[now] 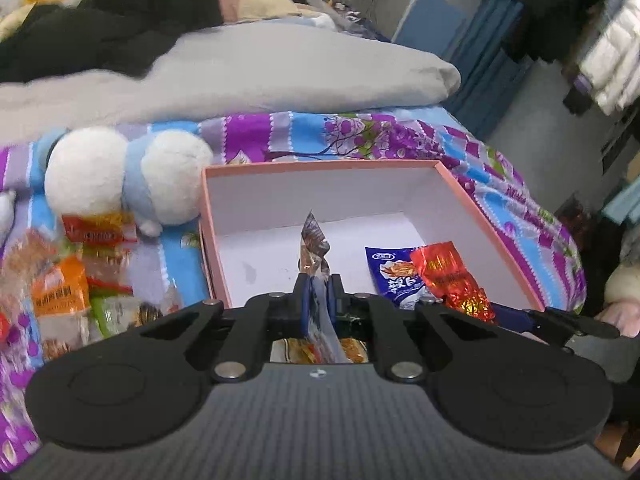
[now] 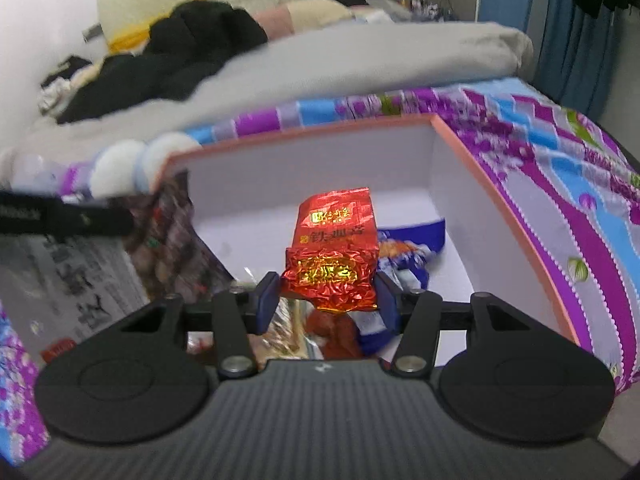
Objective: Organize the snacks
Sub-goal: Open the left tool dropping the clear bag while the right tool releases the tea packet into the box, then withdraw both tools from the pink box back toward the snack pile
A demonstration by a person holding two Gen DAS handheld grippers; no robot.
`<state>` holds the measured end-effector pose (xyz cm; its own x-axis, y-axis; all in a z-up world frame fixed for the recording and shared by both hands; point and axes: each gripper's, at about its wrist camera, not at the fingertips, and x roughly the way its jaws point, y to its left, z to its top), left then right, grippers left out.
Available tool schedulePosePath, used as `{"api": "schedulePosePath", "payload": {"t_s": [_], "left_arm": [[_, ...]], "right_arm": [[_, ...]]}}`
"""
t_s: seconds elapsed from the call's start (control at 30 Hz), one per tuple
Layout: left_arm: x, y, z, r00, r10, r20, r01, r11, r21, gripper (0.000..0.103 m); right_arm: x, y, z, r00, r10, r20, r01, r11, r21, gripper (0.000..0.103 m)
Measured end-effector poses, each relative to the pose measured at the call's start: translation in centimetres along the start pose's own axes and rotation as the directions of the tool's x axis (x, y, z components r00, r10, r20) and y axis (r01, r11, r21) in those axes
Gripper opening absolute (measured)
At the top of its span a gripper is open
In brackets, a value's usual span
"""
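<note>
My left tongs (image 1: 319, 292) are clamped on a thin printed snack packet (image 1: 315, 240), which stands edge-up above the pink box (image 1: 492, 224). My right tongs (image 2: 327, 296) grip a crinkled red foil packet (image 2: 334, 252) over the same box, just above a blue packet (image 2: 416, 254). Both tongs crowd one corner, so they could knock together on release. The foil looks slippery, I think, and may slide out early. Loose snacks (image 1: 64, 280) wait on the bed left of my left tongs.
</note>
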<state>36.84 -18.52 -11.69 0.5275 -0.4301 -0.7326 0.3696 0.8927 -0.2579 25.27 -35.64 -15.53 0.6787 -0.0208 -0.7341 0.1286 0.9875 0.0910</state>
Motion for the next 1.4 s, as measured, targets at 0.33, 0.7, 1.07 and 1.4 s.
{"api": "schedulePosePath", "payload": {"t_s": [0.33, 0.7, 1.07, 1.4], "left_arm": [[-0.8, -0.8, -0.1, 0.999, 0.025, 0.038, -0.026, 0.999, 0.031, 0.057], [-6.3, -1.0, -1.5, 0.992, -0.011, 0.124, 0.001, 0.997, 0.081, 0.057], [-12.8, 0.8, -2.9, 0.970, -0.012, 0.244, -0.005, 0.998, 0.069, 0.057], [-19.4, 3.9, -5.6, 0.939, 0.034, 0.343, -0.057, 0.997, 0.057, 0.057]], "right_arm": [[-0.1, -0.4, -0.1, 1.000, -0.002, -0.016, 0.002, 1.000, -0.018, 0.063], [-3.7, 0.9, -0.4, 0.995, 0.044, 0.088, -0.043, 0.999, -0.007, 0.063], [-7.9, 3.7, -0.6, 0.971, 0.113, 0.209, -0.110, 0.994, -0.023, 0.063], [-11.2, 7.4, -2.4, 0.933, 0.203, 0.298, -0.194, 0.979, -0.057, 0.064]]}}
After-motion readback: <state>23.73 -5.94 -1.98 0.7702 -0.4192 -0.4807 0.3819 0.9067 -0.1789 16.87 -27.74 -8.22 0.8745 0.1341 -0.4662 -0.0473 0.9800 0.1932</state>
